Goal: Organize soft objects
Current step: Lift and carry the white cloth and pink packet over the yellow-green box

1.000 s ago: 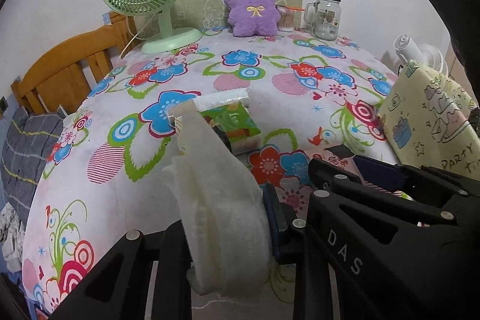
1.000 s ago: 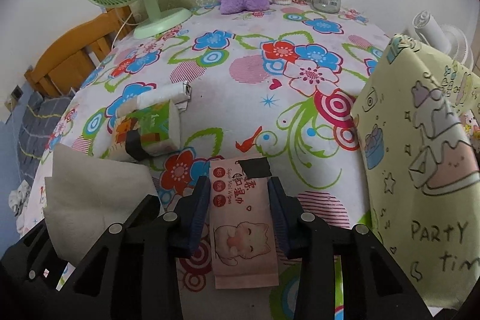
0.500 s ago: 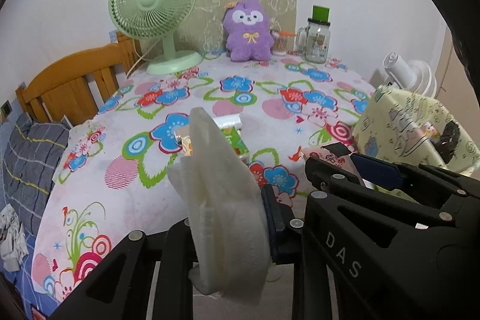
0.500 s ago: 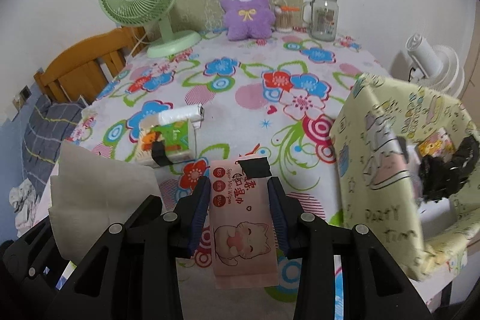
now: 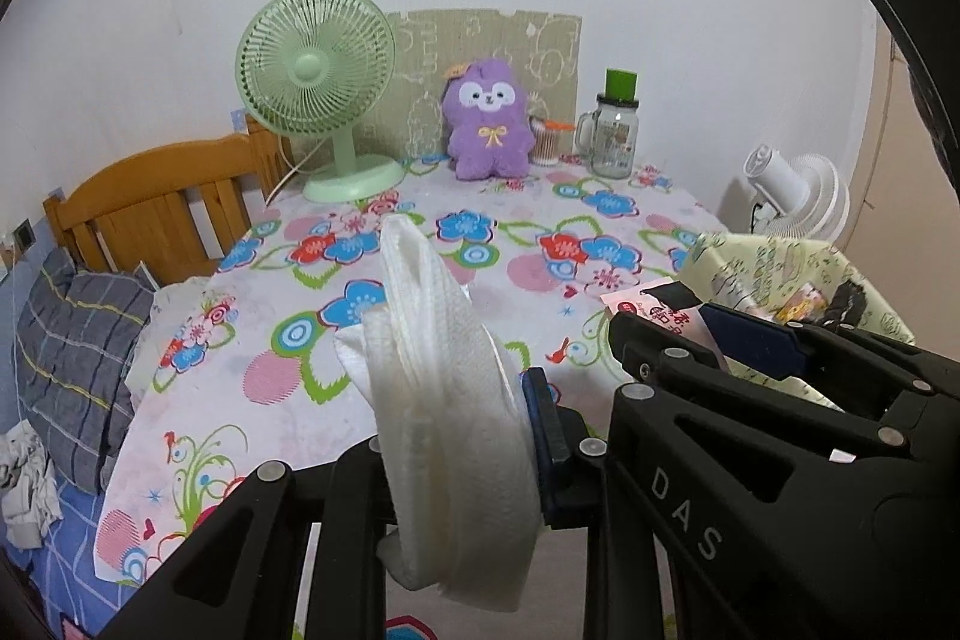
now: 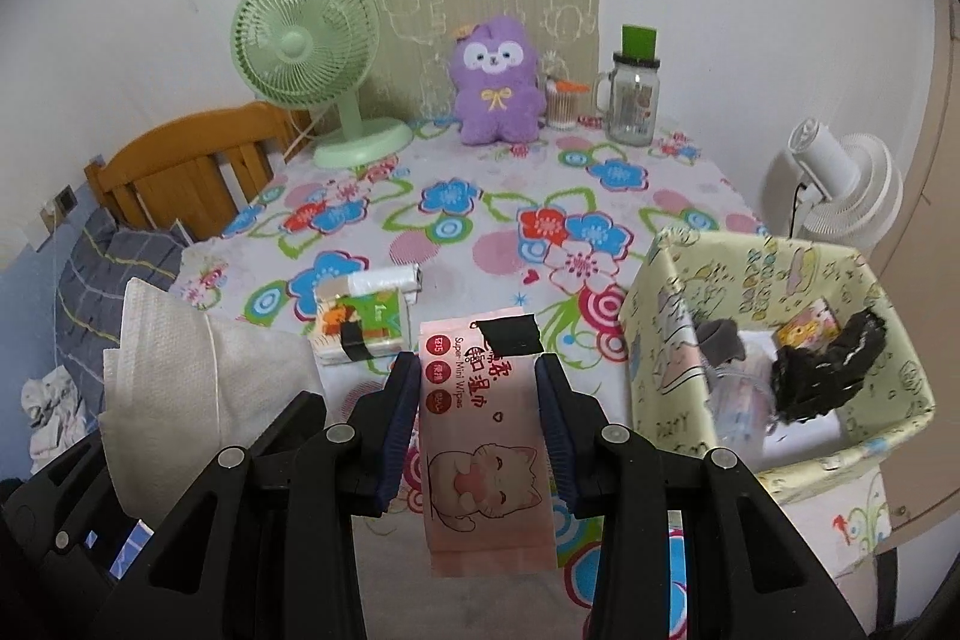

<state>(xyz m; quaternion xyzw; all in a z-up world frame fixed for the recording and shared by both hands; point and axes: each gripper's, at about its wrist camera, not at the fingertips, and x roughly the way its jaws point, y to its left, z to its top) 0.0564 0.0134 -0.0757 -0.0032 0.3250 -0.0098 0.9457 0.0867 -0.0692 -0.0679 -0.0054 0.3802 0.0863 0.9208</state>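
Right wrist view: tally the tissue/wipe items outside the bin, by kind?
Pink wet-wipes pack, held in right tool: 1
White folded paper towel, held in left tool: 1
Green tissue pack on the floral tablecloth: 1
Total: 3

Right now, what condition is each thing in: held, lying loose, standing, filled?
left gripper: shut on the white folded tissue.
right gripper: shut on the pink wet wipes pack.
green tissue pack: lying loose on the flowered tablecloth.
yellow fabric basket: open, partly filled.
purple plush toy: sitting upright.
green desk fan: standing.
glass mug jar: upright, lidded.
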